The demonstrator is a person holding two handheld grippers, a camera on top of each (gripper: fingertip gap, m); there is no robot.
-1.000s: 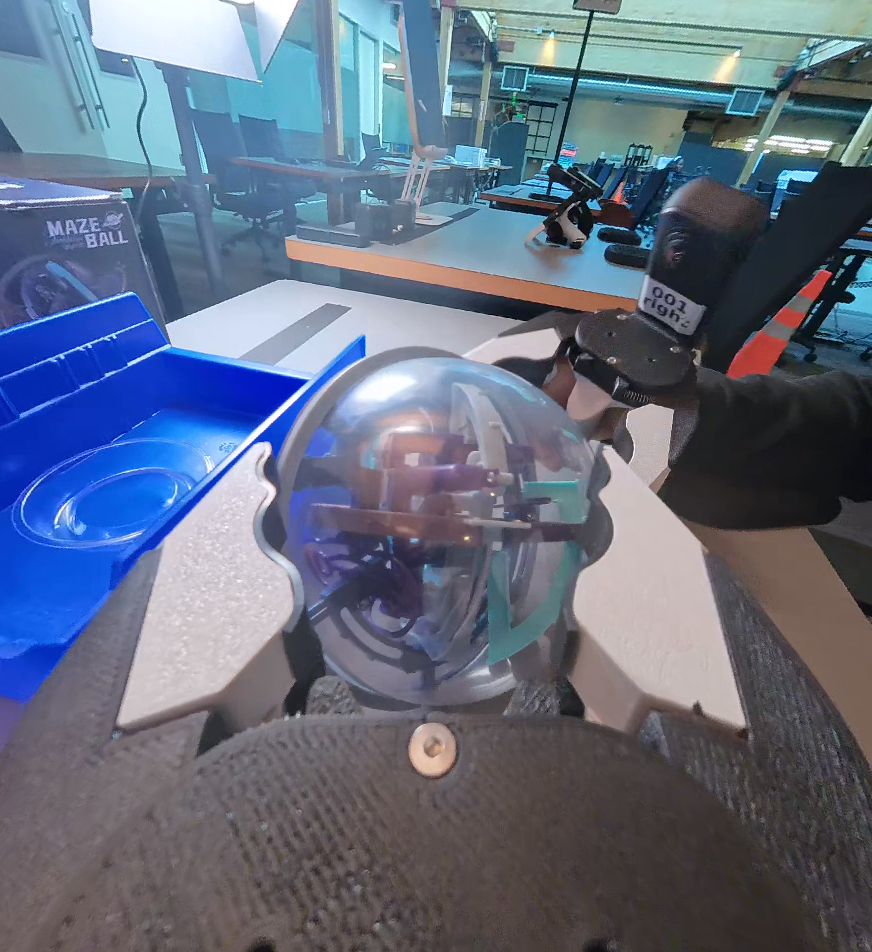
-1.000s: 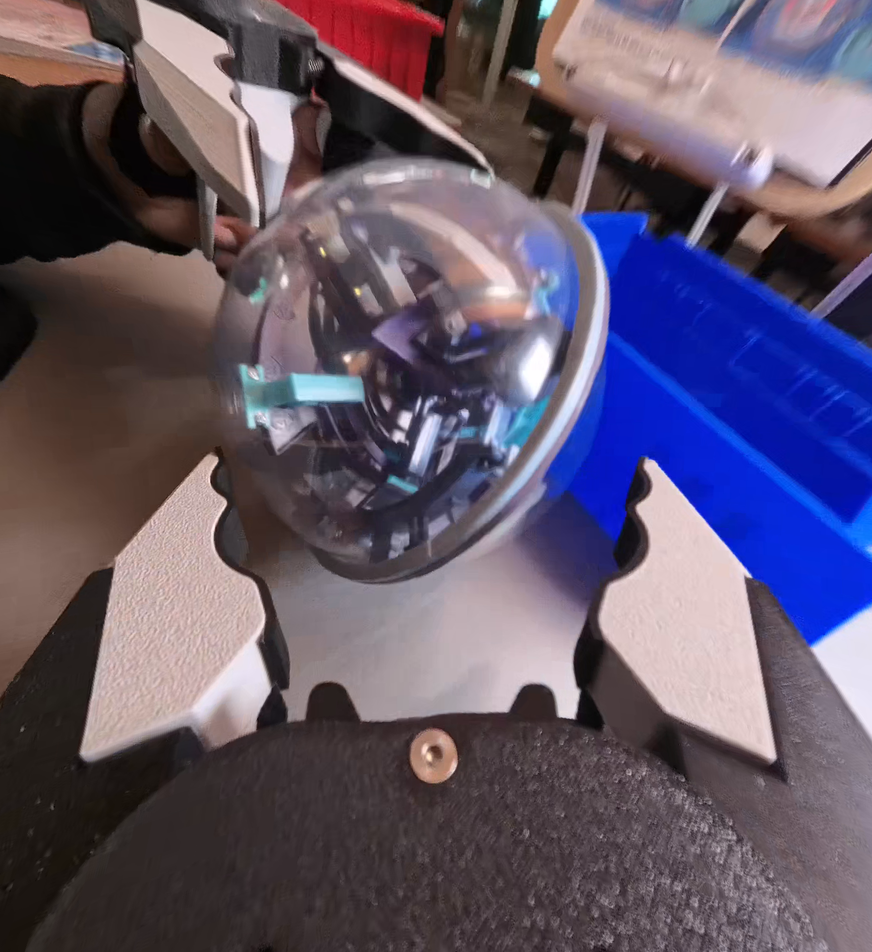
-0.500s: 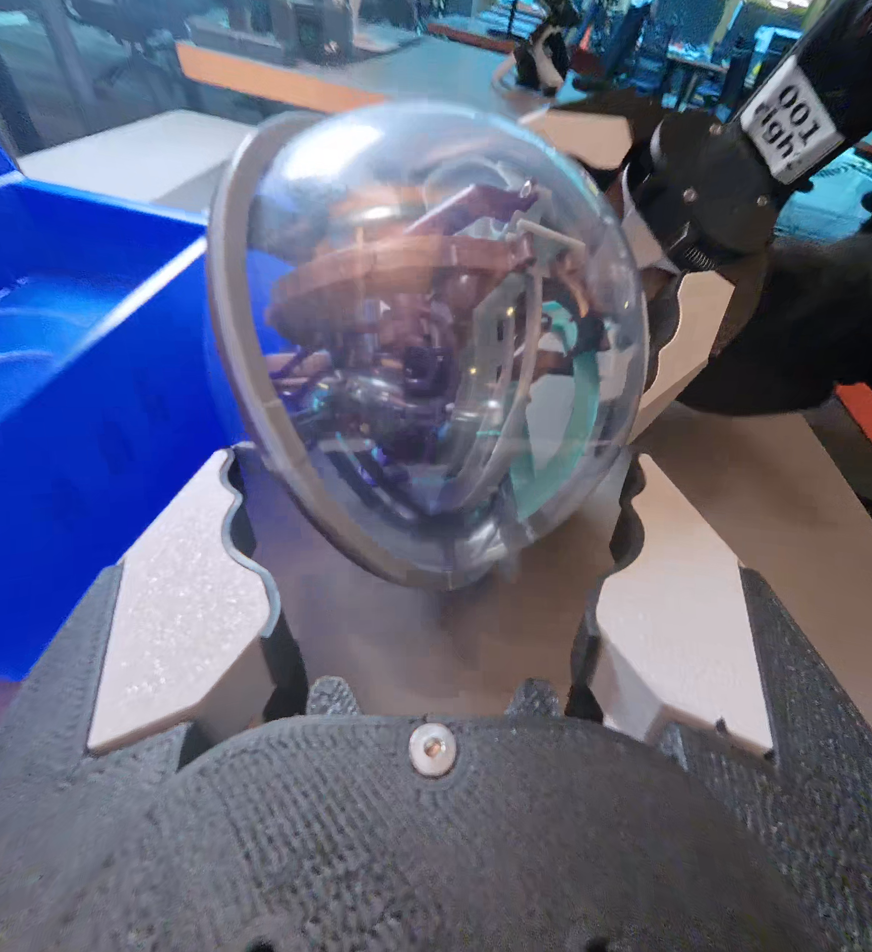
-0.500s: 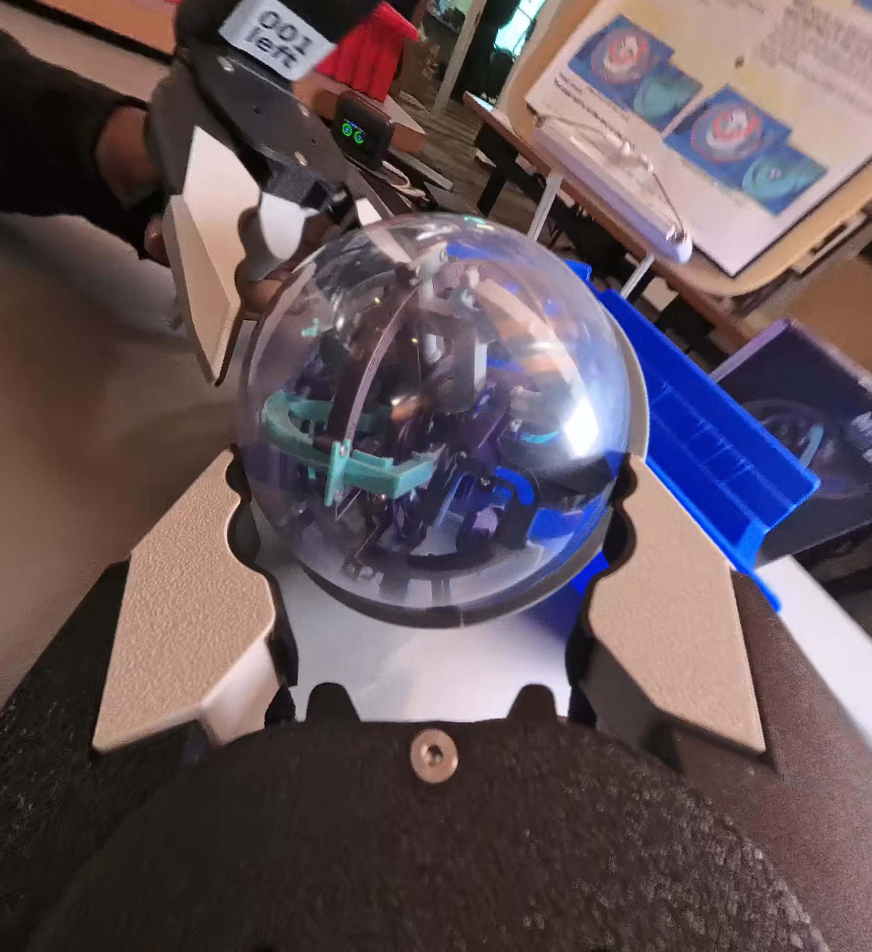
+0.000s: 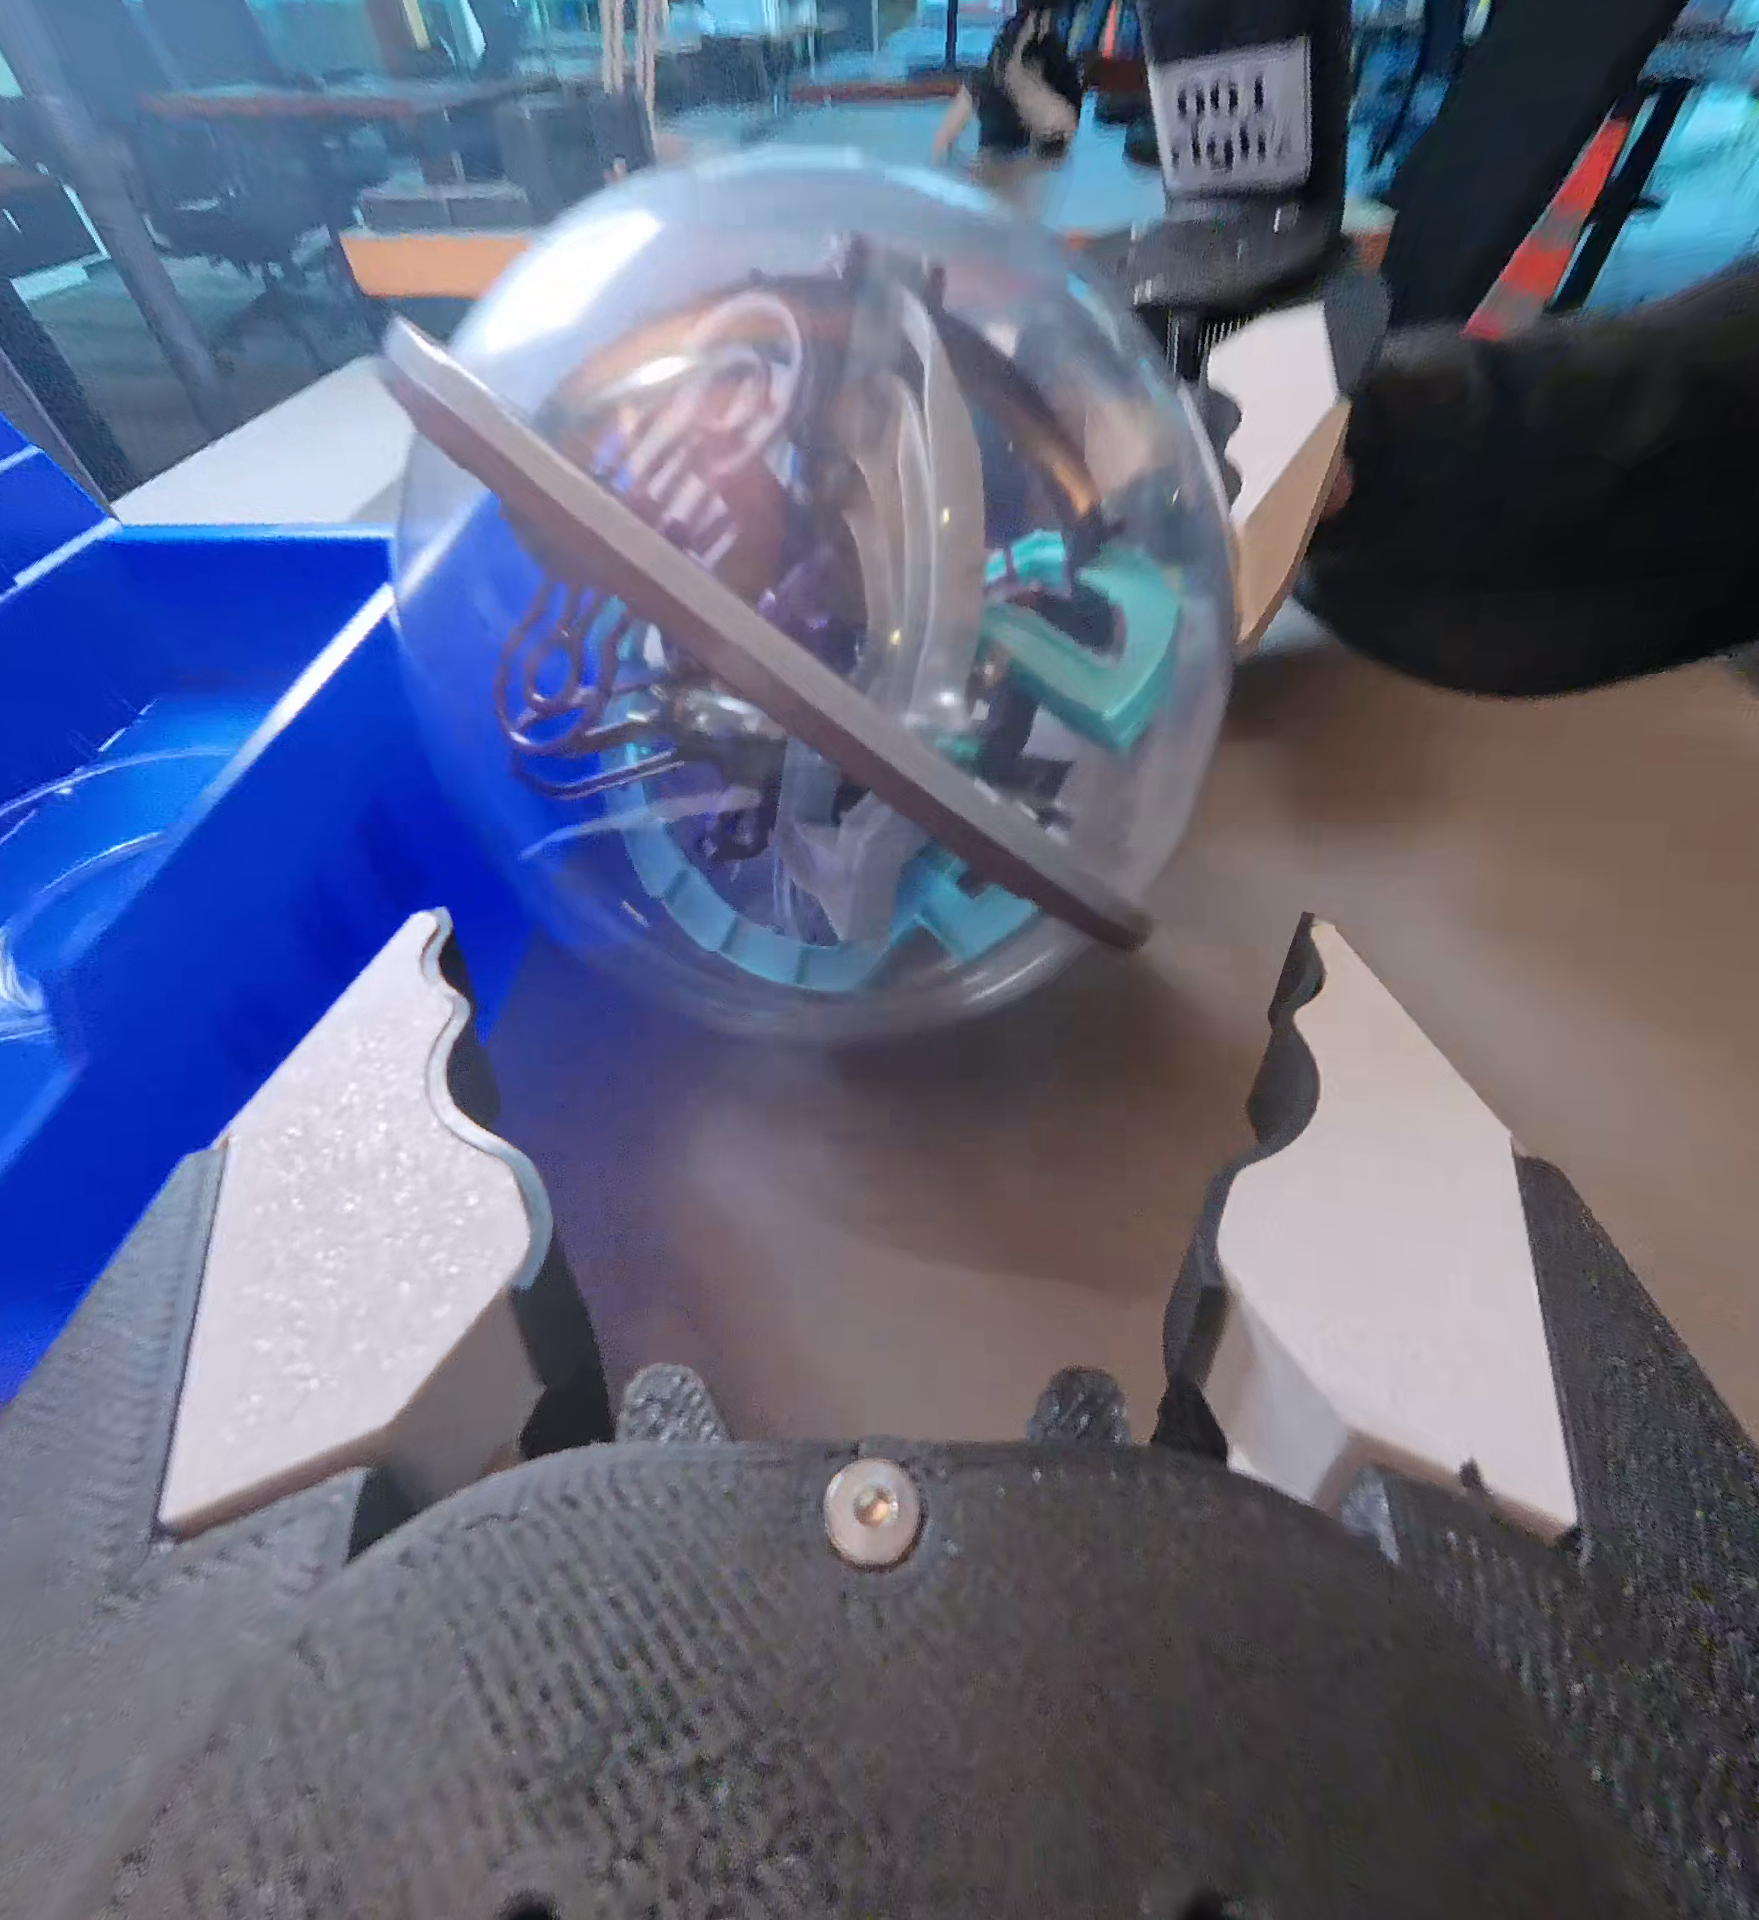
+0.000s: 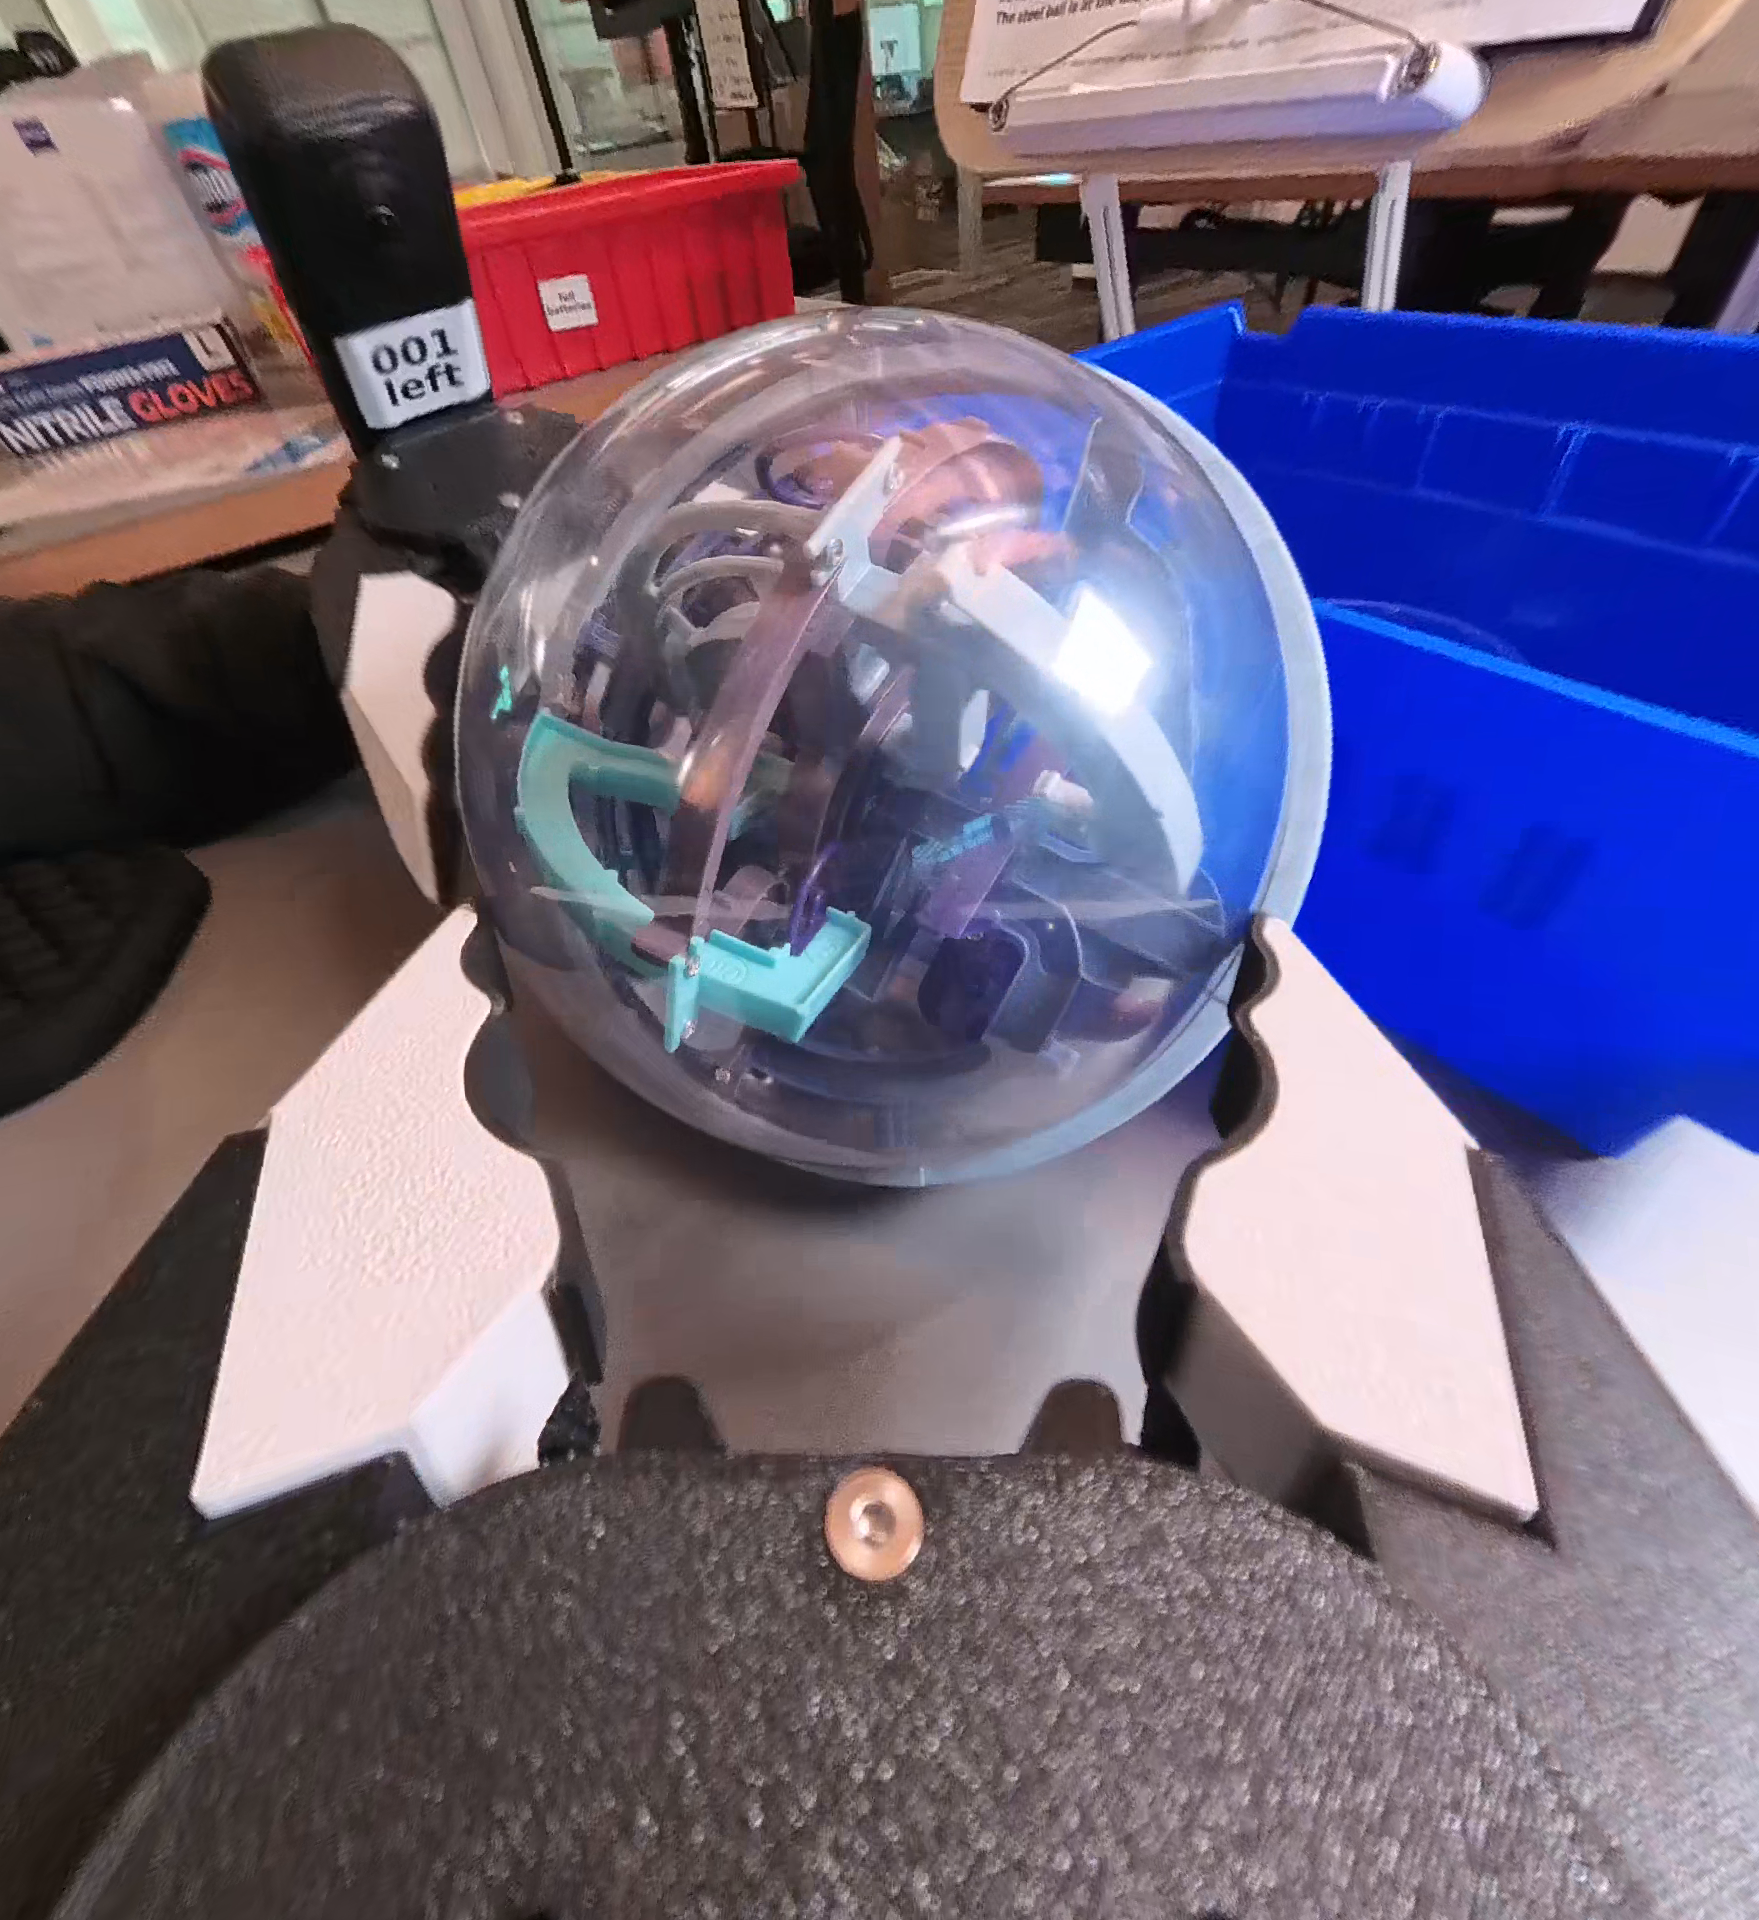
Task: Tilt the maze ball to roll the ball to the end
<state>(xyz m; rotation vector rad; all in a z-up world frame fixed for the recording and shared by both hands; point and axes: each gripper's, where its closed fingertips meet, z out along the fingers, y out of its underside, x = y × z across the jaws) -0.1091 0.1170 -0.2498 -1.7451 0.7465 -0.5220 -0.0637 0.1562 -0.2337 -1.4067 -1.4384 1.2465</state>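
Maze ball (image 6: 885,748): clear glossy plastic shell, bright glare patches; inner tracks matt plastic in teal, purple, brown, grey; a matt grey band runs round the seam.

Right gripper (image 6: 870,1049): body coarse, grainy black plastic; jaws faced with pale, finely speckled matt plates; one bright metal screw head.

Left gripper (image 5: 870,1039): same build, black ribbed print texture, pale gritty jaw plates.

Blue bin (image 5: 158,727): smooth, semi-gloss moulded plastic, a clear glossy dish inside.

Desk (image 5: 1477,935): smooth matt top, light tan.

Sleeve (image 5: 1602,499): black matt cloth.
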